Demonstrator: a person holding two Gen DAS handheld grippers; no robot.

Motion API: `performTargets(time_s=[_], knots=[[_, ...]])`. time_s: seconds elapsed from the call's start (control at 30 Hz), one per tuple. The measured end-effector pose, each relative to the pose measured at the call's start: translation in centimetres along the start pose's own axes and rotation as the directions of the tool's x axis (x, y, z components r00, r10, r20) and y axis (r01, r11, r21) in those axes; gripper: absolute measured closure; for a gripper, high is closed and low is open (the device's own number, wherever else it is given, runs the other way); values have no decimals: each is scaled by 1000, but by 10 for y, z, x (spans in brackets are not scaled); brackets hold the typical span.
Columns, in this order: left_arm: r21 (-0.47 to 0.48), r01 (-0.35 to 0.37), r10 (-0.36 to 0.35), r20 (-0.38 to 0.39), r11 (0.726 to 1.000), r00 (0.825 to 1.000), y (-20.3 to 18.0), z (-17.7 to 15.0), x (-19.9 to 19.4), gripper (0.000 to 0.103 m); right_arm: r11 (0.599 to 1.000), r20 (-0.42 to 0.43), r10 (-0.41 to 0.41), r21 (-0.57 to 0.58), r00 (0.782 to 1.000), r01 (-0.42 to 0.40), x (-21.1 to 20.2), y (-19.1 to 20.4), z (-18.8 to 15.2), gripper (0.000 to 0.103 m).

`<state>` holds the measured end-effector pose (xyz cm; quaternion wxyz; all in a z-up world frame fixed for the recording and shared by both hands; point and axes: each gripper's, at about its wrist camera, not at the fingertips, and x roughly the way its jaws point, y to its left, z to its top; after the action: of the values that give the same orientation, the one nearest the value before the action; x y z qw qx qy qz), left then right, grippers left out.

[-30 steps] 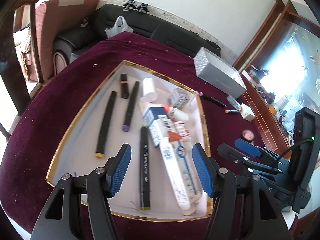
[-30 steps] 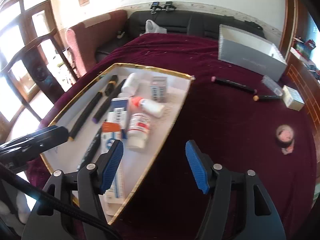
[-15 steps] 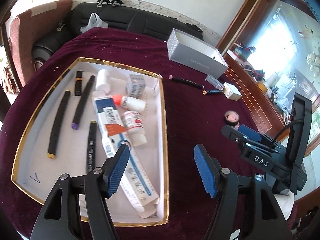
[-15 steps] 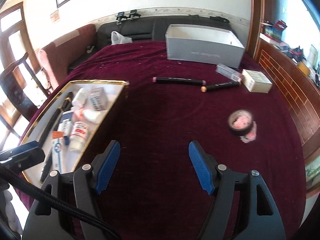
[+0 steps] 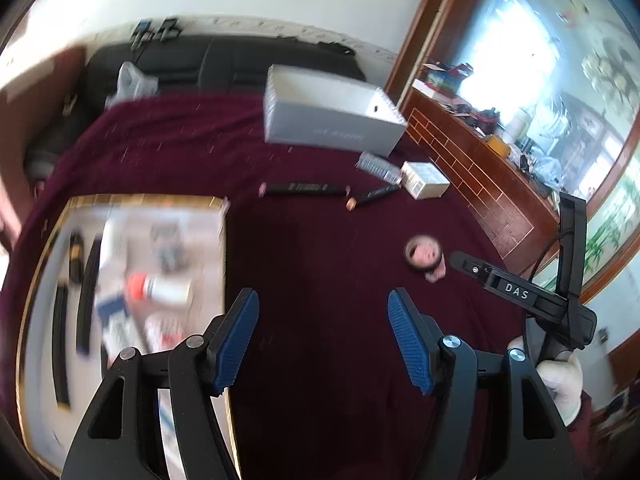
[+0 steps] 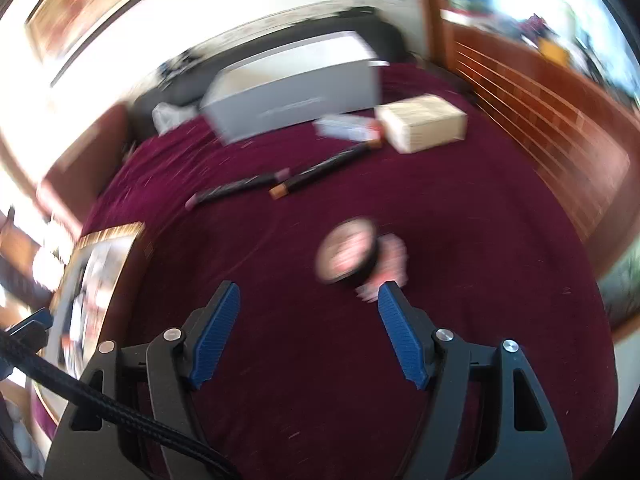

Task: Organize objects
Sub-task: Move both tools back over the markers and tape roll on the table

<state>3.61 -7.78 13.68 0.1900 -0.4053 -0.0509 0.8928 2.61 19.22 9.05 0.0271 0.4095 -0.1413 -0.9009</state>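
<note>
Surface [image 5: 320, 280]: draped in maroon cloth, speckled with pale lint.

Left gripper [image 5: 323, 338]: blue-padded fingers [image 5: 236, 336] parted, nothing between them, hovering over bare cloth just right of the tray.

Right gripper [image 6: 309, 332]: fingers [image 6: 400, 340] apart and empty; tape roll just beyond the right fingertip, contact impossible to judge through blur. Seen also from the left wrist as a black body marked "DAS", gripped by a white-gloved hand [image 5: 560, 380] partly cut off.

Gold-rimmed tray [image 5: 144, 200]: at left, holding dark markers, small bottles and cartons; contents smeared by motion, labels unreadable, lower edge hidden behind the left gripper.

Tape roll [image 5: 423, 251]: dark rim, pinkish centre, loose on the cloth, well apart from the tray.

Two dark markers [image 5: 304, 189]: laid nearly end to end, one pink-capped, one orange-capped.

Grey open box [image 5: 332, 120]: at the far edge, printing illegible.

Small cream carton [image 5: 425, 179] and clear flat case [image 5: 378, 165]: side by side near the box.
</note>
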Motion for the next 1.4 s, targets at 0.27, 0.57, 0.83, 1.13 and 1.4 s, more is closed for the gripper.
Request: performTargets(time_s=[0.27, 0.57, 0.83, 1.13, 1.4], knots=[[225, -63, 65, -3, 972, 998, -47, 74, 94, 42, 967, 79, 59, 243, 995, -76, 24, -76, 30, 30], [162, -138, 156, -105, 977, 982, 16, 129, 211, 42, 918, 103, 122, 366, 987, -152, 48, -115, 22, 30], [42, -31, 41, -250, 999, 967, 39, 124, 260, 39, 899, 83, 160, 400, 984, -180, 54, -123, 22, 27], [93, 106, -68, -341, 990, 937, 12, 75, 227, 39, 906, 47, 180, 380, 982, -185, 60, -117, 17, 27], [358, -115, 187, -173, 927, 967, -38, 54, 235, 39, 923, 42, 149, 353, 988, -154, 63, -113, 18, 27]])
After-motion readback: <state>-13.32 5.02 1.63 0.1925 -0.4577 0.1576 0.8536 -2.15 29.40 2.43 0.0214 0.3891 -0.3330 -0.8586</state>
